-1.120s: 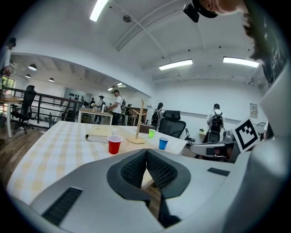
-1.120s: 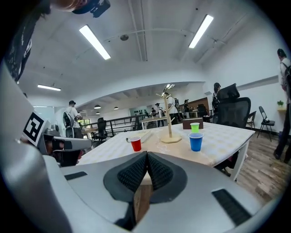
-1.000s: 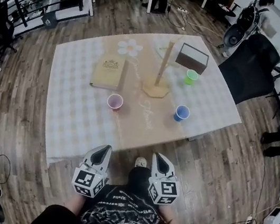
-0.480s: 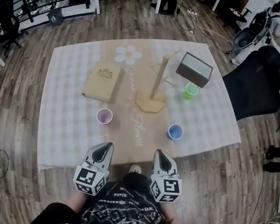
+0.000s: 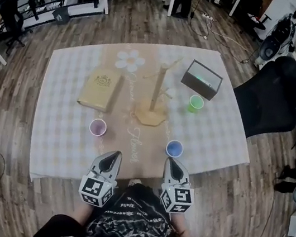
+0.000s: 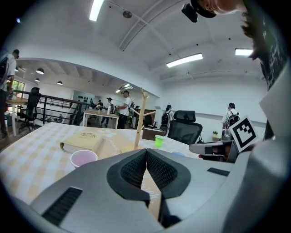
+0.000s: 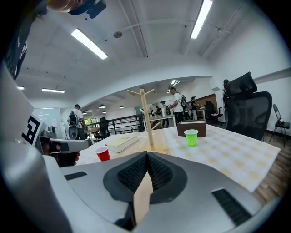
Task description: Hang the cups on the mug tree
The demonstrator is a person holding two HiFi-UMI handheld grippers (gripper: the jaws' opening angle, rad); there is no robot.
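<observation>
Closing in on the table (image 5: 60, 133).

- Change: over the last second the whole tabletop has slid down the head view toward the person. The near edge now lies just beyond both tools, where a strip of floor showed before. Nothing on the table has shifted against anything else.
- Left gripper (image 5: 110, 158): jaws pressed together, nothing between them. Right gripper (image 5: 173, 168): the same, closed and empty. Both are carried side by side and point at the table.
- Mug tree (image 5: 154, 96): upright mid-table, pegs bare.
- Cups, read from the tree's base: pink cup (image 5: 97, 127) at 8 o'clock, blue cup (image 5: 174, 148) at 4 to 5 o'clock, green cup (image 5: 196, 102) at 2 o'clock. All three stand mouth up.
- Book (image 5: 99, 88) at 10 o'clock, box (image 5: 202, 80) at 1 to 2 o'clock.
- Meaning: this looks like approach only, with no cup hung. The pink and blue cups now sit nearest, one ahead of each tool. The jaws must open before any pickup.
</observation>
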